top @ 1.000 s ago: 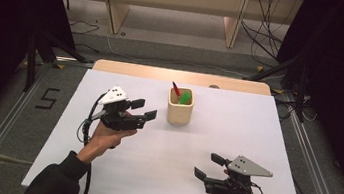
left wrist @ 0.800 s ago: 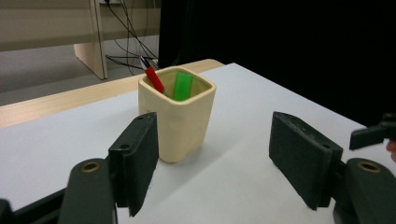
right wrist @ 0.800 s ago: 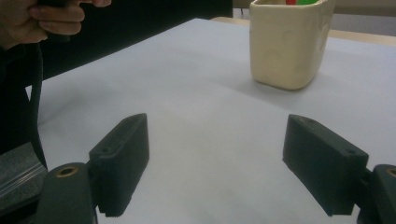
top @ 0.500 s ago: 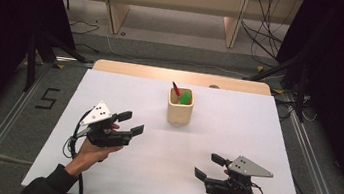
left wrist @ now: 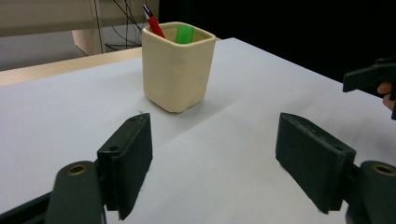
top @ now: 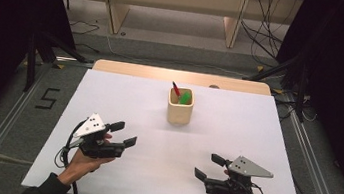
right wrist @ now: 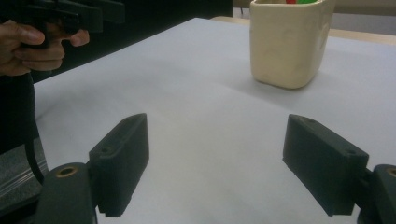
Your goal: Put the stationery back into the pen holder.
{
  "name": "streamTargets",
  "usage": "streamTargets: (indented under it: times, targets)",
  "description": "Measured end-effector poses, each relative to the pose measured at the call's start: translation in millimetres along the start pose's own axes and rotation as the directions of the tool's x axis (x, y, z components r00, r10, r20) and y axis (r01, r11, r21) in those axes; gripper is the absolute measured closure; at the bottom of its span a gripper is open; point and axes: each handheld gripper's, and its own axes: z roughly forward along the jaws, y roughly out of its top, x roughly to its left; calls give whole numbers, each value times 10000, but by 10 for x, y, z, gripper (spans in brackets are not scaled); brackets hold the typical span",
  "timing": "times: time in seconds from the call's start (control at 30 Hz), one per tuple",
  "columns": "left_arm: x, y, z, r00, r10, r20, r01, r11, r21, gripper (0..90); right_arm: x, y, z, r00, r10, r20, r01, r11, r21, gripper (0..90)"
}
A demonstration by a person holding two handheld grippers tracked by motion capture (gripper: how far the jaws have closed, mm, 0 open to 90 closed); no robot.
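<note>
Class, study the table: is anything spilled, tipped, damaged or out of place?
Nothing stands out. The cream cup stands upright on the white table, with a red pen and a green item inside. Both grippers, left and right, are open and empty.

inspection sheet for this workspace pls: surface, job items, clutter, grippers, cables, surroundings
Surface: white table top, wooden strip along the far edge.
Job's things: cream cup upright near centre-back, holding a red pen and a green item.
Clutter: nothing seen.
Grippers: left gripper open, jaws just been opening, nothing between them; right gripper open, empty; both apart from the cup.
Cables: one trails from each gripper; more on the floor behind.
Surroundings: wooden shelving, black curtains, a "5" marked on the floor.
</note>
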Motion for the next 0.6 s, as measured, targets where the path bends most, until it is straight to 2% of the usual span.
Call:
streamTargets:
  times: [0.1, 0.23, 0.3, 0.47, 0.6]
  targets:
    - [-18, -56, -1, 9999, -100, 84, 100, 9999, 21, 256, -3, -2, -1, 10000, -22, 6, 22, 10000, -6, 231]
    - [-51, -117, -15, 9996, 257, -71, -256, 9996, 131, 247, 1, -1, -6, 10000, -41, 25, 41, 10000, -14, 231]
    - [-60, -148, -15, 9995, 303, -91, -300, 9992, 277, 245, -1, -2, -7, 10000, -38, 23, 38, 10000, -15, 231]
    - [-69, -229, -14, 9995, 259, -178, -250, 9984, 517, 235, 3, -5, -10, 10000, -58, 49, 58, 10000, -13, 231]
    - [-66, -218, -30, 9996, 201, -201, -193, 9990, 398, 221, 0, -6, -7, 10000, -60, 66, 60, 10000, 3, 231]
